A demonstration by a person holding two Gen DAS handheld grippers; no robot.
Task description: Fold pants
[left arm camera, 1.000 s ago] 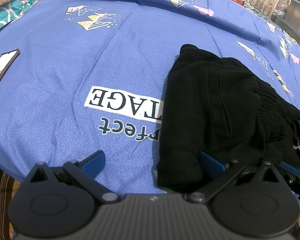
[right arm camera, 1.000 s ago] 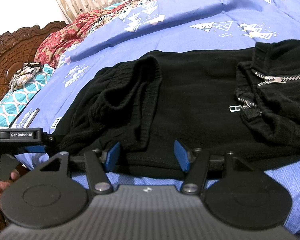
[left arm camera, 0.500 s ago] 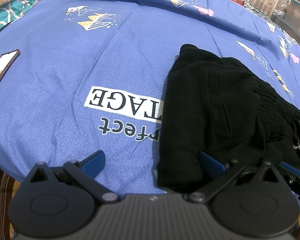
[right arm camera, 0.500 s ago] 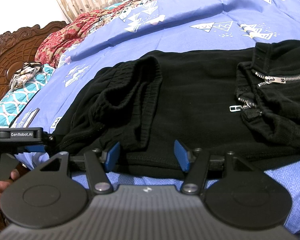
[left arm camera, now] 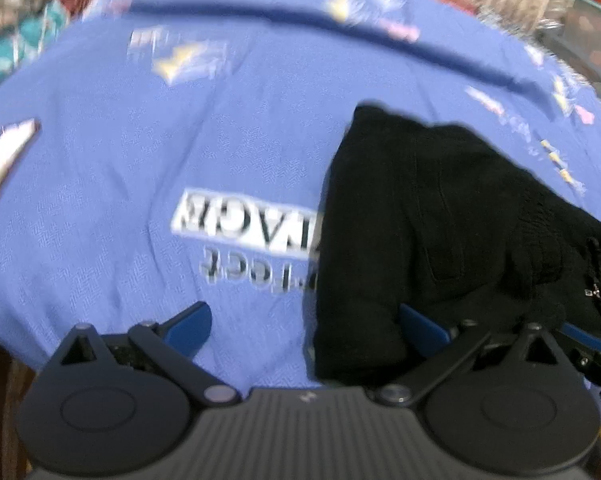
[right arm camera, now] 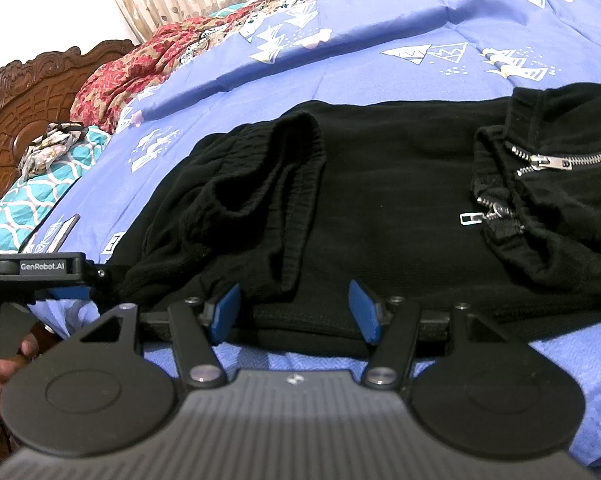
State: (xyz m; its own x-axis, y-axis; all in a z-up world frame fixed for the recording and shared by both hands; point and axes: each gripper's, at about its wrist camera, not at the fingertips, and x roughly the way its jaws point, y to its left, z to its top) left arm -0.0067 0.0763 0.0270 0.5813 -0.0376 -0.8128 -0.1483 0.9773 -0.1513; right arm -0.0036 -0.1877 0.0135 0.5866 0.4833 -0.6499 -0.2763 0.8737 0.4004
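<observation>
Black pants (right arm camera: 400, 216) lie at twelve o'clock of the right gripper (right arm camera: 296, 316), its jaws parted around the near hem. The left gripper (left arm camera: 306, 330), spread wide, has the pants' corner at two o'clock.

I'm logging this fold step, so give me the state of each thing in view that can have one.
Black pants: folded over, lying on the bed, waistband bunched.
Leg zipper: partly open.
Left tongs: open, at the pants' near edge.
Right tongs: open, straddling the near hem.
Bedsheet: spread, lightly creased.
Phone: lying flat on the sheet.
</observation>
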